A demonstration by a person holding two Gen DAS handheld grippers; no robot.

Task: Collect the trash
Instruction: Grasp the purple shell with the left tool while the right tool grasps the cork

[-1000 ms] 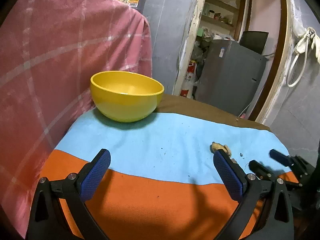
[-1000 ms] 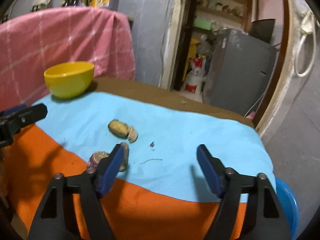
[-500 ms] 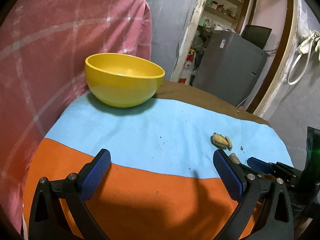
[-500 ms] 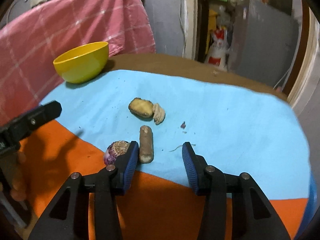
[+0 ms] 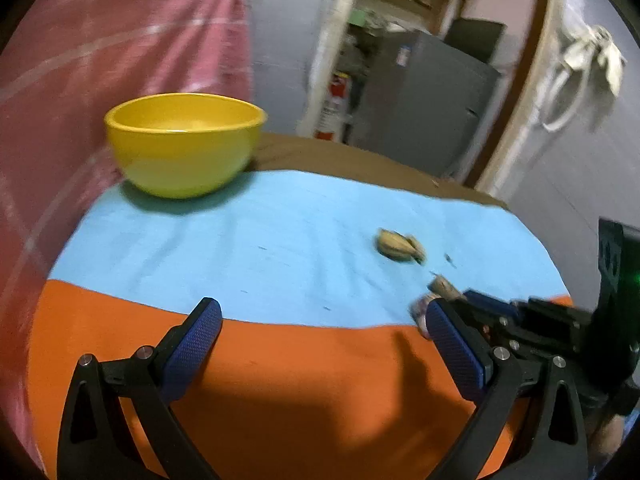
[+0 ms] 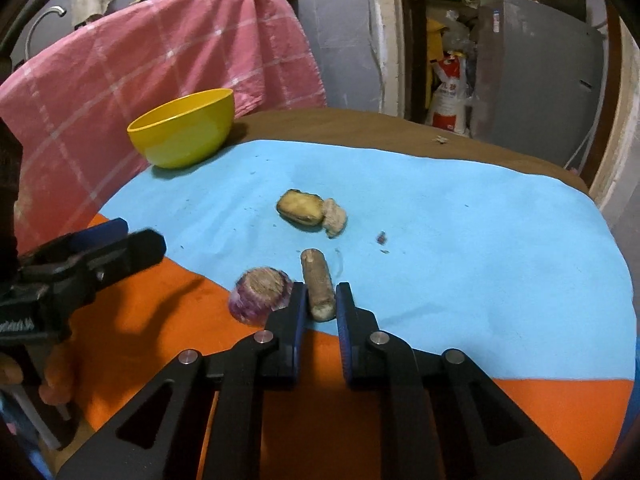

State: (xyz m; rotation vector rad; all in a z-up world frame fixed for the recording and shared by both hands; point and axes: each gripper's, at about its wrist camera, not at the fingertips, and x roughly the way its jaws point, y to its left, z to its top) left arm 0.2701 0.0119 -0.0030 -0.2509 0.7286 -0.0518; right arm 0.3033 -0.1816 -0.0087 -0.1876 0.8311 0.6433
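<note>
A yellow bowl [image 5: 182,144] stands at the far left of the blue and orange cloth; it also shows in the right wrist view [image 6: 184,130]. Food scraps lie mid-table: a brown stick-shaped scrap [image 6: 318,282], a purple onion piece [image 6: 260,294], a yellowish chunk [image 6: 300,209] with a pale peel [image 6: 334,217] beside it. My right gripper [image 6: 320,304] is shut on the near end of the brown stick scrap. My left gripper [image 5: 320,332] is open and empty over the orange part, left of the scraps.
A pink checked cloth [image 6: 160,60] hangs behind the bowl. The table edge [image 6: 400,128] is brown at the back. A grey cabinet [image 6: 536,68] and a doorway stand beyond. Small crumbs [image 6: 382,238] lie right of the scraps.
My right gripper moved forward and closed its fingers around the brown stick scrap. My left gripper drew back a little and stayed open.
</note>
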